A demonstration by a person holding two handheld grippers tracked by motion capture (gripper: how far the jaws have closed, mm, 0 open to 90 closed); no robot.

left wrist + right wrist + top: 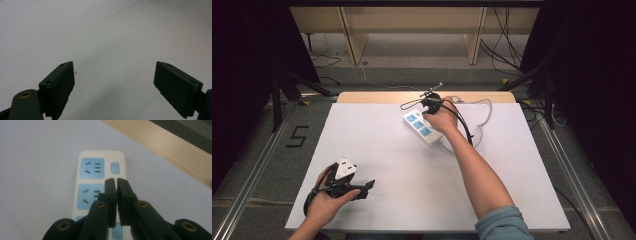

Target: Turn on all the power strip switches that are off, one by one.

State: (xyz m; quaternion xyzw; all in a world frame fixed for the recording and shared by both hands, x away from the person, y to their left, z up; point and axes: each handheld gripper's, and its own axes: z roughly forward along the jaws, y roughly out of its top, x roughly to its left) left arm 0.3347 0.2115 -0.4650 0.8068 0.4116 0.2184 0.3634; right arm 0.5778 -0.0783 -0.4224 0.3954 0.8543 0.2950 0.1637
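Observation:
A white power strip (423,129) with blue socket faces lies at an angle on the far middle of the white table (412,190). My right gripper (426,109) hovers just over its far end, held from above by the hand. In the right gripper view its jaws (116,181) are shut to a hairline gap with nothing between them, above the second socket of the power strip (91,167) and near a small blue switch (114,168). My left gripper (366,190) rests at the near left with its jaws wide open over bare table (115,75), holding nothing.
The strip's white cable (484,117) loops off to the right behind the hand. A wooden strip (162,142) runs along the table's far edge. Black cables trail from both grippers. Dark stands and floor cables surround the table.

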